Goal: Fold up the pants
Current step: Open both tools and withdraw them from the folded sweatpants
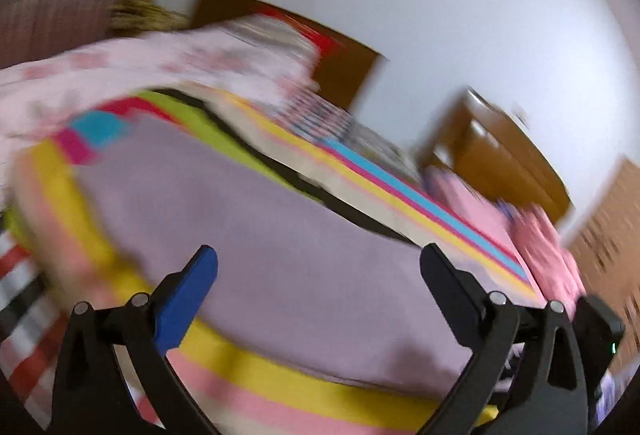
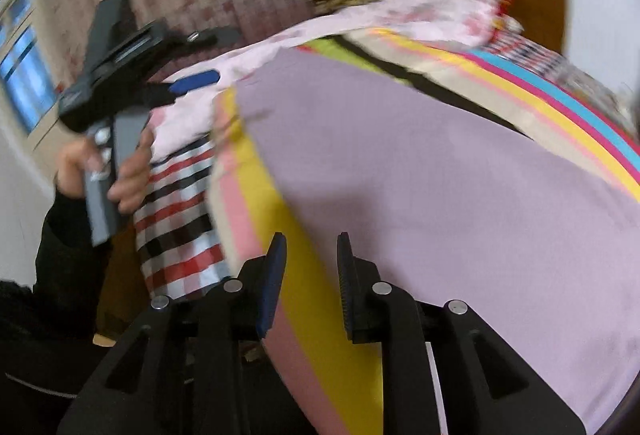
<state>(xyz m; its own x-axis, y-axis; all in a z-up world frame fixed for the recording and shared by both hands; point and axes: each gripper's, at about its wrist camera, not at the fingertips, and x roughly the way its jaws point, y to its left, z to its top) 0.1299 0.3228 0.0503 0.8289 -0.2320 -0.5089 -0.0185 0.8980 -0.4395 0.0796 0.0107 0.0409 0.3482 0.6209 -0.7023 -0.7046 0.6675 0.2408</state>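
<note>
Pants [image 2: 420,175] lie flat, pale lilac, blurred.

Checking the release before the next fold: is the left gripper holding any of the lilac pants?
No. The left gripper stands wide open with nothing between its fingers; the lilac pants lie flat beyond them.

Lilac pants [image 2: 440,175] across striped bedcover [image 2: 256,203]

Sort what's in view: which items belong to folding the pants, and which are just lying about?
Job:
lilac pants
left claw, open
right claw, open and empty

Lying about:
striped bedcover
pink floral cloth
checked sheet
pink bundle
</note>
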